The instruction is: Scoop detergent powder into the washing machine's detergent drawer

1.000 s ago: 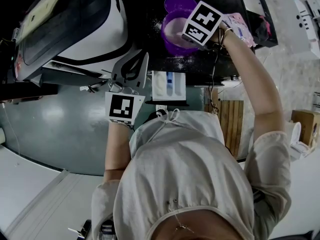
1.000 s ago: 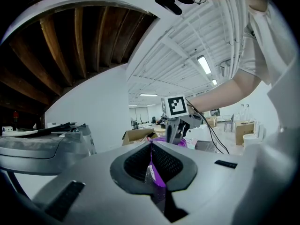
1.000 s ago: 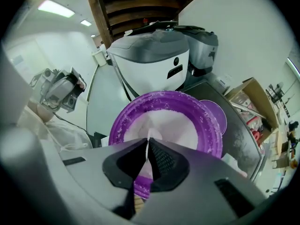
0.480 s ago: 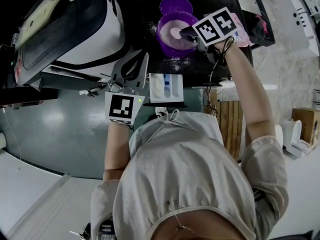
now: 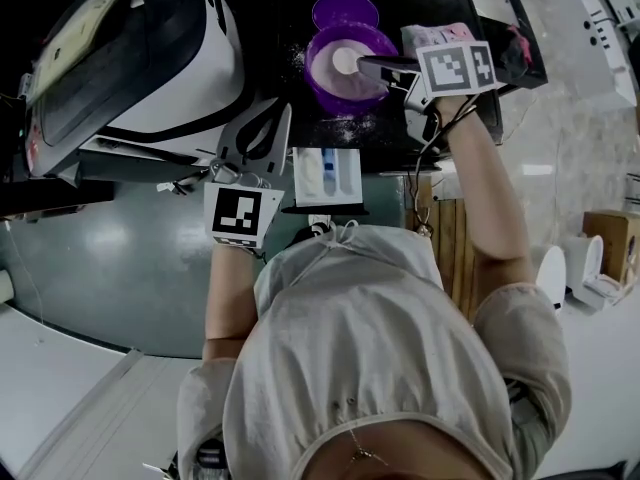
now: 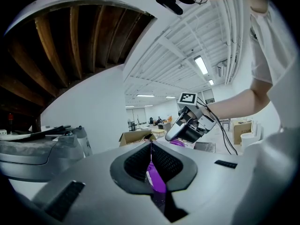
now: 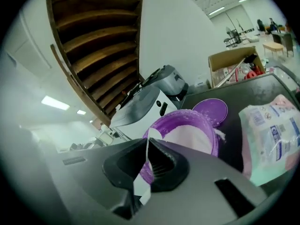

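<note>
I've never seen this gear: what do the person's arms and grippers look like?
Left gripper and right gripper: grey bodies, each bearing black-and-white square markers. A black cable hangs off the right one. Pale top, sleeves to the elbow.

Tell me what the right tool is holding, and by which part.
The right tool is shut on a white scoop, pinching its flat handle; the scoop's bowl end reaches into the purple tub.

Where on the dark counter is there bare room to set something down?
Free: the powder-dusted strip between the purple tub and the counter's near edge, and the patch between tub and washing machine. Crowded: lid, right gripper, packet behind and right.
</note>
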`<action>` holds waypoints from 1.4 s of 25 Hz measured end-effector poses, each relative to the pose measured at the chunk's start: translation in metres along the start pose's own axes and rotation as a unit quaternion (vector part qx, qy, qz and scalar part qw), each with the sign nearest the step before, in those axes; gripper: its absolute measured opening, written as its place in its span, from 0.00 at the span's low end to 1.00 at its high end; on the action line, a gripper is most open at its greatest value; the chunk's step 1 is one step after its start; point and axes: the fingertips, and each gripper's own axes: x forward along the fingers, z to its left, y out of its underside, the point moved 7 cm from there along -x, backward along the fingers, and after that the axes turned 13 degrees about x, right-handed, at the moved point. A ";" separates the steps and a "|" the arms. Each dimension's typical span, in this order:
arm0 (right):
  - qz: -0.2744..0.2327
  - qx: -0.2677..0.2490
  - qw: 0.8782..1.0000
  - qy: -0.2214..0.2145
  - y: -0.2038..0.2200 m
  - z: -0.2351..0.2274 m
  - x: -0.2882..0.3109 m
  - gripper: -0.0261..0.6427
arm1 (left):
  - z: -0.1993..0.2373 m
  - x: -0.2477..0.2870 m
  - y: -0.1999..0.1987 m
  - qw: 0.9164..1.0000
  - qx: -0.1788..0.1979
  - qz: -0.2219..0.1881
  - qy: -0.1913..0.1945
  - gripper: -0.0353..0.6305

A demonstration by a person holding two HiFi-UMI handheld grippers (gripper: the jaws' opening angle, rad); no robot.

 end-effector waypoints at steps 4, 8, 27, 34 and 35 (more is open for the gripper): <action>-0.027 0.076 0.995 -0.057 0.014 0.002 -0.005 0.06 | -0.003 0.000 -0.001 1.000 -0.002 0.000 -0.001 0.09; -0.052 0.152 0.984 -0.079 0.033 0.003 -0.015 0.06 | -0.007 -0.003 -0.002 1.000 -0.003 -0.002 0.001 0.09; -0.035 0.213 0.956 -0.199 0.130 -0.015 -0.045 0.06 | -0.071 -0.053 0.000 0.998 -0.054 0.008 -0.011 0.09; 0.013 0.237 0.950 -0.203 0.179 -0.030 -0.025 0.06 | -0.101 -0.087 0.022 0.997 -0.065 0.032 -0.040 0.09; 0.018 0.239 0.950 -0.201 0.184 -0.033 -0.022 0.06 | -0.103 -0.089 0.023 0.996 -0.073 0.021 -0.049 0.09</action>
